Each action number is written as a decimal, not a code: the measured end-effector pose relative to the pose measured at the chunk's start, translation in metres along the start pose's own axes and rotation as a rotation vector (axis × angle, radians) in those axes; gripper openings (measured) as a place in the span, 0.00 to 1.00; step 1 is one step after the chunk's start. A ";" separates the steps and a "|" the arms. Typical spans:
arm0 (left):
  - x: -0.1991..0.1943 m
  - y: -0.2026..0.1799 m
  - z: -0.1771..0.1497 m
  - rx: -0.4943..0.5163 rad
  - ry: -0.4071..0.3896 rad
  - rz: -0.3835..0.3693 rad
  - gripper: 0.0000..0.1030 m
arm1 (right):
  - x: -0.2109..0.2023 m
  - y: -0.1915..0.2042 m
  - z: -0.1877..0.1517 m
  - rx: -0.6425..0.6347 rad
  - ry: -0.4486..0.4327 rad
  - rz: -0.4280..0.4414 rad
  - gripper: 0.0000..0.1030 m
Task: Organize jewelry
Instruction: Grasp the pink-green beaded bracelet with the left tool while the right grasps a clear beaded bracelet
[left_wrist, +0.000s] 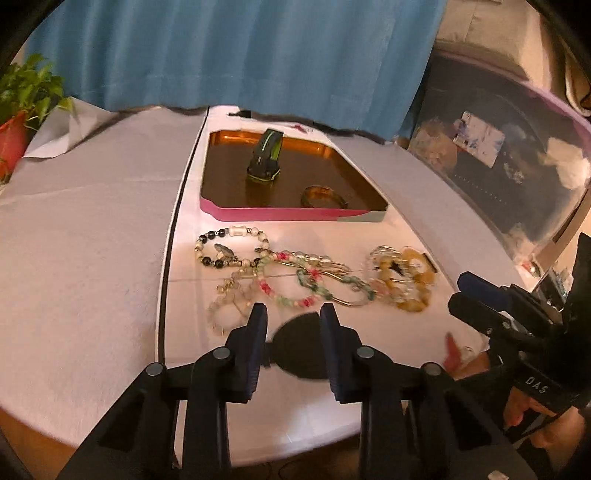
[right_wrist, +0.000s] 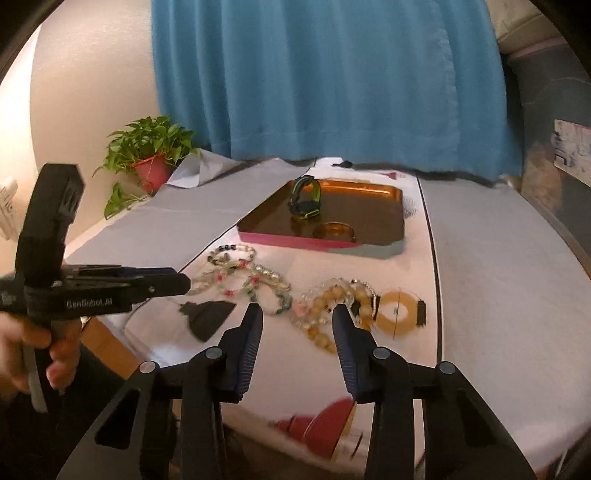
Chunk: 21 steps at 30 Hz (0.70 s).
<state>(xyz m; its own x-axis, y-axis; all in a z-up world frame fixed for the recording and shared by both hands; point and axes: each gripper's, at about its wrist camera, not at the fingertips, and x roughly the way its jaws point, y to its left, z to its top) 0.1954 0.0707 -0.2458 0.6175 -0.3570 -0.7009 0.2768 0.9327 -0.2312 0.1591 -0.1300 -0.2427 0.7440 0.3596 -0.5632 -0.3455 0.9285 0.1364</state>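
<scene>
A pink-rimmed tray (left_wrist: 280, 213) (right_wrist: 288, 238) at the back of the white cloth holds a black-and-green watch (left_wrist: 264, 162) (right_wrist: 304, 201) and an amber bangle (left_wrist: 323, 195) (right_wrist: 334, 232). In front of it lie tangled bead bracelets: black-and-white beads (left_wrist: 229, 247), green-and-pink beads (left_wrist: 295, 284) (right_wrist: 255, 284), yellow beads (left_wrist: 406, 280) (right_wrist: 332, 306) and an amber ring bracelet (right_wrist: 400, 314). My left gripper (left_wrist: 292, 308) hovers open just short of the green-and-pink beads, holding nothing. My right gripper (right_wrist: 296, 308) is open near the yellow beads, also holding nothing.
A black patch (left_wrist: 299, 347) (right_wrist: 208, 317) lies on the cloth near the left gripper. A potted plant (right_wrist: 151, 155) stands at the back left, a blue curtain (right_wrist: 332, 92) behind, a clear storage bin (left_wrist: 498, 158) to the right. A hand (right_wrist: 22, 347) holds the left gripper's handle.
</scene>
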 end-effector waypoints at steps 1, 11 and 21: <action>0.006 0.002 0.001 -0.001 0.005 -0.007 0.23 | 0.010 -0.003 -0.001 0.004 0.015 0.000 0.38; 0.038 0.004 0.003 -0.038 0.035 -0.046 0.25 | 0.058 -0.012 0.006 0.046 0.098 0.006 0.36; 0.060 -0.001 0.023 0.013 0.011 0.029 0.24 | 0.067 -0.027 0.007 0.092 0.111 -0.039 0.24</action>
<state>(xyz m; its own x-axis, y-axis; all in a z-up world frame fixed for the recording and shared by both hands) 0.2486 0.0468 -0.2723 0.6174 -0.3292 -0.7145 0.2684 0.9419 -0.2021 0.2218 -0.1306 -0.2783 0.6864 0.3151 -0.6554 -0.2599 0.9480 0.1837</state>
